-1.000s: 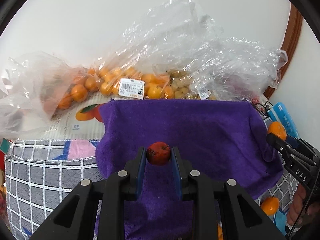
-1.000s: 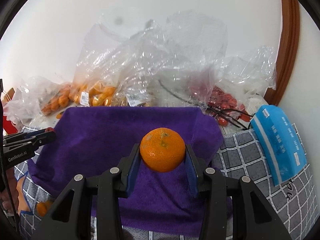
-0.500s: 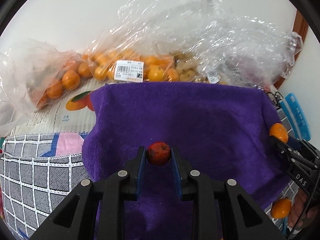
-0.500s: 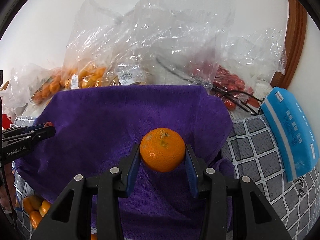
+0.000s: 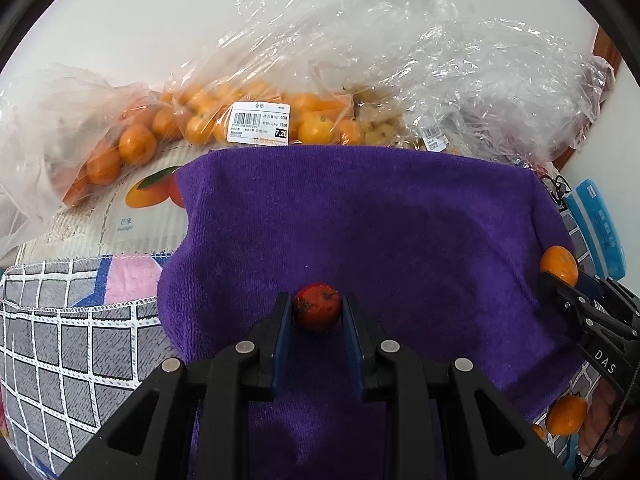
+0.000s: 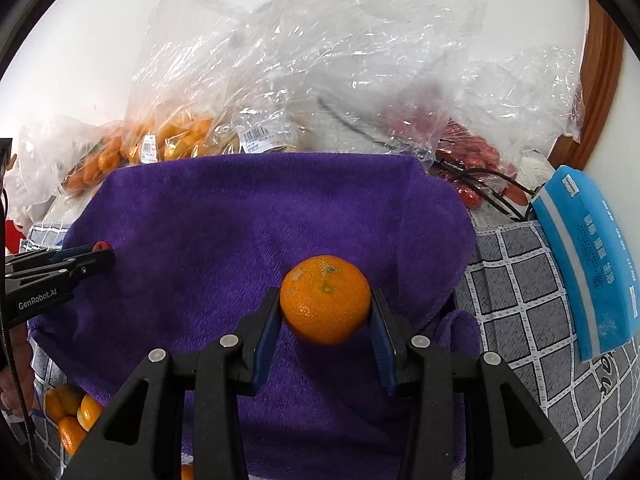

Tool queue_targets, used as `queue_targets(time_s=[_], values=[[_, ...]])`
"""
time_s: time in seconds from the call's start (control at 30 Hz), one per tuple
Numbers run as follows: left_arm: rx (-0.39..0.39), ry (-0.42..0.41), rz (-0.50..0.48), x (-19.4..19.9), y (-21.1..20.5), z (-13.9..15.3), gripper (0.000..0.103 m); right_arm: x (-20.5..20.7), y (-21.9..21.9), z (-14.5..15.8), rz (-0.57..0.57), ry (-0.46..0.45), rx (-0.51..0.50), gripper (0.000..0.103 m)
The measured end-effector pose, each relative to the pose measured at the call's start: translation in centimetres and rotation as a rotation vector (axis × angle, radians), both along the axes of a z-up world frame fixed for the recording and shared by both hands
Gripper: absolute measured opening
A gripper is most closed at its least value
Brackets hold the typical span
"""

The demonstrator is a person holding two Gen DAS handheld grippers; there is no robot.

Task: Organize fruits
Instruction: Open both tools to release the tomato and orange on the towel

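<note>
A small red fruit (image 5: pixel 317 306) was held clamped between the blue pads of the left gripper (image 5: pixel 317 310), above the near middle of the purple towel (image 5: pixel 400 220). An orange (image 6: pixel 325 299) was held clamped in the same way by the right gripper (image 6: pixel 325 308), above the near part of the towel and towards its right side. Whether either fruit touched the towel could not be told. In the left wrist view the right gripper was seen at the towel's right edge with the orange at its tips; in the right wrist view the left gripper was seen at the towel's left edge with a little red showing at its tips.

Behind the towel, against the white wall, clear plastic bags (image 6: pixel 320 60) were heaped. Small oranges were seen in the bags behind the towel's left part, one of them bearing a price label (image 5: pixel 259 123); red fruits (image 6: pixel 472 156) were seen in a bag behind the towel's right corner, with black cables lying over them. A blue packet (image 6: pixel 588 256) lay to the right of the towel on a grey checked cloth (image 6: pixel 516 280). A few loose oranges (image 6: pixel 70 412) were seen at the near left corner of the towel, just beside a person's fingers.
</note>
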State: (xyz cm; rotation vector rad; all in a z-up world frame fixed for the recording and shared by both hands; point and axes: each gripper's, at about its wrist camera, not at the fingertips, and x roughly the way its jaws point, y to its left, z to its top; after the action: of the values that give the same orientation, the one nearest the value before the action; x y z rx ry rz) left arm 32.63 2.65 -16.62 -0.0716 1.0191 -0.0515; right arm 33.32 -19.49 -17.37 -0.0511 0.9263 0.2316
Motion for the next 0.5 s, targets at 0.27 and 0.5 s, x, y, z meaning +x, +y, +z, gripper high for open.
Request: queue_targets(time_s=[0.27,0.5], values=[[0.011,0.002,-0.016,-0.2,-0.3,0.1,0.025,0.2,0.1,-0.3,0.003,0.035,-0.007,0.043],[0.006,-0.038,-0.006,-1.4,0.1,1.9,0.044,-0.3,-0.1,0.3,0.003,0.05,0.019,0.045]])
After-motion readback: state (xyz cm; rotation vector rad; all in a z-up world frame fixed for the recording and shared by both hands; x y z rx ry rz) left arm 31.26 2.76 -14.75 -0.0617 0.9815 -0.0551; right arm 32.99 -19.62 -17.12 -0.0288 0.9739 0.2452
